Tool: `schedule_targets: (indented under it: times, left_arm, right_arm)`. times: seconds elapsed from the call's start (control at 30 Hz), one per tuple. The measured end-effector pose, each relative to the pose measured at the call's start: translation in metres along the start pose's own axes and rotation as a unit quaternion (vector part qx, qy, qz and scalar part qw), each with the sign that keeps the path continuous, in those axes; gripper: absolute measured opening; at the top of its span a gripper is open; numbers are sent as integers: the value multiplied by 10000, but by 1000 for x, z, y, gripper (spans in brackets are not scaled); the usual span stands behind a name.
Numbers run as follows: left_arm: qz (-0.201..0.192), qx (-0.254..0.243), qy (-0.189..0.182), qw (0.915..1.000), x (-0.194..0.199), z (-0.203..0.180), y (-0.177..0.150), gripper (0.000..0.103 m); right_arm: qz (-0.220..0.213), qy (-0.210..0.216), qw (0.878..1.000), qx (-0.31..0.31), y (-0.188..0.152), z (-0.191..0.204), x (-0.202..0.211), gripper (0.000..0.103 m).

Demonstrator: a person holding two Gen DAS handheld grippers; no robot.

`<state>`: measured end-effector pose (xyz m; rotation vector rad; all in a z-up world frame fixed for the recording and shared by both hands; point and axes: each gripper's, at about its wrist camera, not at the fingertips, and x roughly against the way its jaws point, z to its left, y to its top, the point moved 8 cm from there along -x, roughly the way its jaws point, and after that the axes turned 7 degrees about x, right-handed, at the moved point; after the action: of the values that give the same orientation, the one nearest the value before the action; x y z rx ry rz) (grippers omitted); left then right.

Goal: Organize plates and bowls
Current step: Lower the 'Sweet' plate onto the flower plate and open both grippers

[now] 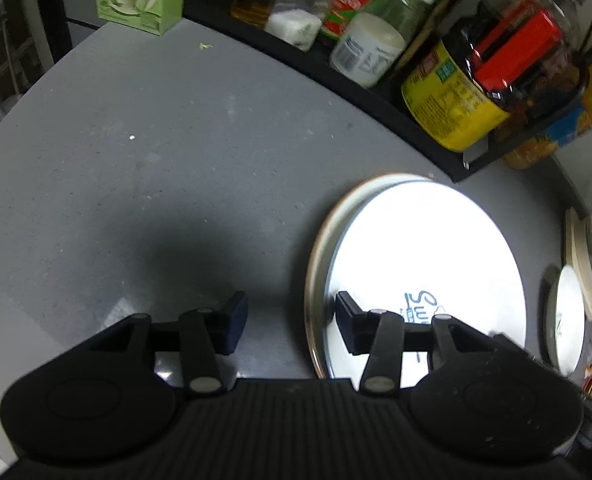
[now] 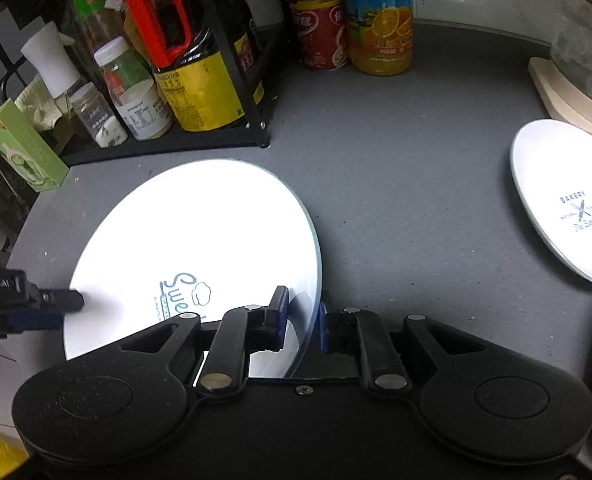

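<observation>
Right wrist view: grey countertop [image 2: 396, 184], black bottle rack [image 2: 232, 80] behind. Large white plate [image 2: 200, 232] stacked on another [image 1: 316, 248], probably done; small plate [image 2: 568, 204] well apart, not yet gathered. Right gripper [image 2: 302, 320] pinching the large plate's rim; left gripper [image 1: 290, 320] spread, gripping nothing.

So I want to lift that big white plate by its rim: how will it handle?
The big white plate looks rigid and glazed, so probably slippery under the right hand-held gripper straddling its rim. Likely breakable if dropped. It lies on another plate, so it may slide.
</observation>
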<state>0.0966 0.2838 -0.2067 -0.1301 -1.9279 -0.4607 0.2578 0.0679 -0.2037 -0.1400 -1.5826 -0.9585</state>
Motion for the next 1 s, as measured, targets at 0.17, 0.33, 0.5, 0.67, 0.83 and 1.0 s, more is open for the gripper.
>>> schedule_targets:
  times: [0.17, 0.33, 0.5, 0.67, 0.83, 1.0]
  left_arm:
    - [-104, 68, -82, 9999, 1, 6, 7, 49]
    - [-214, -93, 134, 9996, 11, 1, 8, 49]
    - [-247, -186, 22, 9995, 26, -15, 9, 51]
    - [-295, -585, -12, 9979, 39, -43, 1, 67]
    - [-222, -850, -181, 9960, 48, -68, -11, 71]
    - [-55, -1181, -242, 9927, 53, -96, -28, 78]
  right_arm:
    - [113, -47, 9999, 121, -3, 5, -7, 20]
    - [46, 92, 9998, -141, 0, 1, 6, 25]
    - [-118, 247, 9993, -239, 5, -2, 32, 56]
    - [-111, 182, 9995, -247, 2, -10, 53, 62]
    - [-178, -11, 9997, -179, -2, -20, 70, 83]
    - [-195, -110, 9994, -250, -4, -31, 90, 96]
